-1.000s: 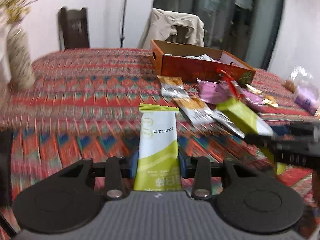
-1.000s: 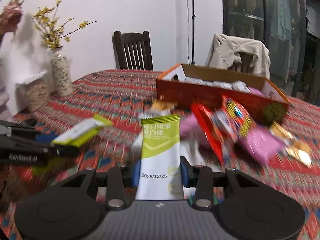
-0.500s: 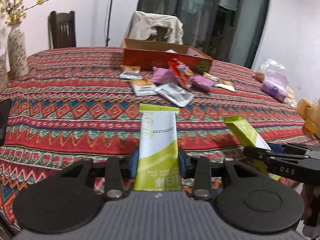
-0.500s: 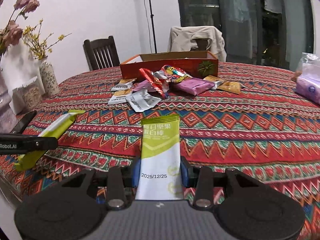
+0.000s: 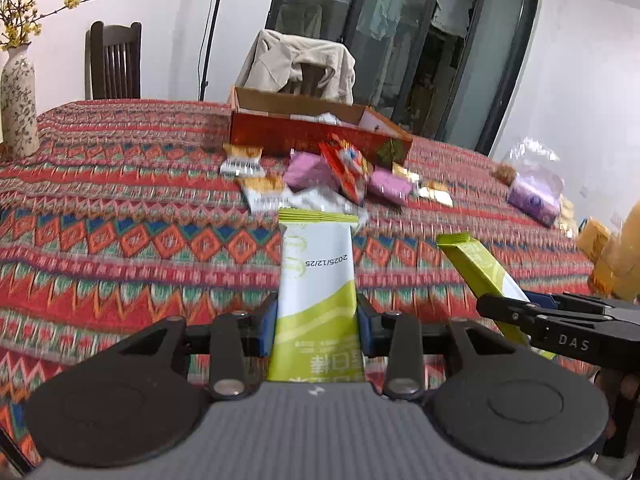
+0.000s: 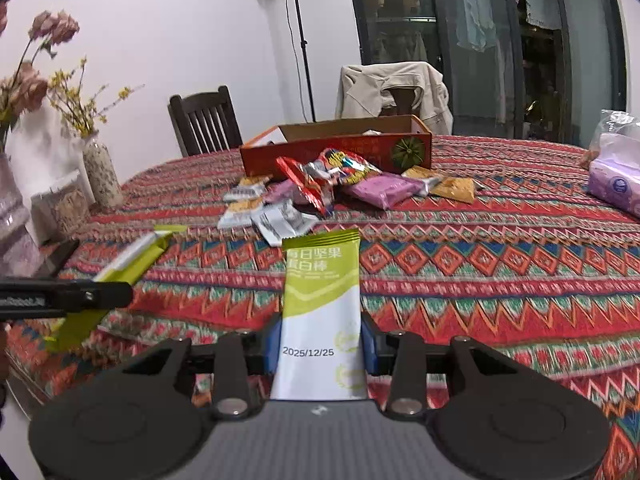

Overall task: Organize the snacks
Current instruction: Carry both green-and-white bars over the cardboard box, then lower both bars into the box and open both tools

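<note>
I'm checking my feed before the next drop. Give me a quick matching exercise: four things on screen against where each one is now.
Things:
1. left gripper
2. red box
3. vase
4. beige jacket

Places:
A. draped over a chair
B. behind the snack pile
C. shut on a green-and-white bar
D. at the table's far left edge

Pairs: 1-C, 2-B, 3-D, 4-A
</note>
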Demonstrator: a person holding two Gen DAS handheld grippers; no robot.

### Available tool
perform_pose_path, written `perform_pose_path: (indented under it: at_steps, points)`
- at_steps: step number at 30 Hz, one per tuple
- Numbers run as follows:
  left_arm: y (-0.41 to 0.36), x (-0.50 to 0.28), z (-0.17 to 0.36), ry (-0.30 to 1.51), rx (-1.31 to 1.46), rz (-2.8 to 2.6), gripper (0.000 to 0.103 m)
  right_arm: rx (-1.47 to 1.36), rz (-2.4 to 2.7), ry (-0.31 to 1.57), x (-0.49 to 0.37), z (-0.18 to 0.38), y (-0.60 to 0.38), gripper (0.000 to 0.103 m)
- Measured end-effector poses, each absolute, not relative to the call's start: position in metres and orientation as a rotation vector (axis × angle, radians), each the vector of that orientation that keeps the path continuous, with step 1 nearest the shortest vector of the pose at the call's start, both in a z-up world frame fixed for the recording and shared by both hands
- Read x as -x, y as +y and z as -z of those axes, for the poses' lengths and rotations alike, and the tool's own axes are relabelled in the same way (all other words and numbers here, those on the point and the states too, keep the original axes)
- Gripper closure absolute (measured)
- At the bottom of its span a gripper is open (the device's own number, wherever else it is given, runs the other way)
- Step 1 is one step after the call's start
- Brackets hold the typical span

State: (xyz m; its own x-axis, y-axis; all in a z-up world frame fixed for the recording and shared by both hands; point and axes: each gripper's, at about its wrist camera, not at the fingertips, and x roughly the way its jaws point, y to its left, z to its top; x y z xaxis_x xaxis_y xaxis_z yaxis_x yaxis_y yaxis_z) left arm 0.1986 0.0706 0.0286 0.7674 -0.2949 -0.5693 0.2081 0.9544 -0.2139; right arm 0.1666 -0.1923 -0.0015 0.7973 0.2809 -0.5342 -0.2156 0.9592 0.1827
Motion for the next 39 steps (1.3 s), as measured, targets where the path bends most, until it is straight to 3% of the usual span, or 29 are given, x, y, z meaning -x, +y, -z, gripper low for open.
perform_pose_path:
  at_steps: [12, 18, 23, 29, 39]
  points:
    - [0.078, -0.371, -0.124, 0.483, 0.144, 0.281, 0.064, -0.099, -0.413, 0.482, -0.326, -0.088, -0.200, 0.065]
    - [0.073, -0.488, -0.126, 0.543, 0.165, 0.193, 0.064, -0.129, -0.463, 0.526, -0.459, -0.115, -0.183, 0.065]
    - [0.072, -0.573, -0.092, 0.647, 0.184, 0.118, 0.064, -0.152, -0.458, 0.635, -0.559, -0.093, -0.160, 0.065]
    - [0.067, -0.619, -0.052, 0.705, 0.184, 0.085, 0.064, -0.096, -0.388, 0.739, -0.640, -0.040, -0.126, 0.065]
    - [0.064, -0.628, -0.023, 0.708, 0.151, 0.115, 0.058, -0.089, -0.407, 0.843, -0.659, 0.007, -0.108, 0.062]
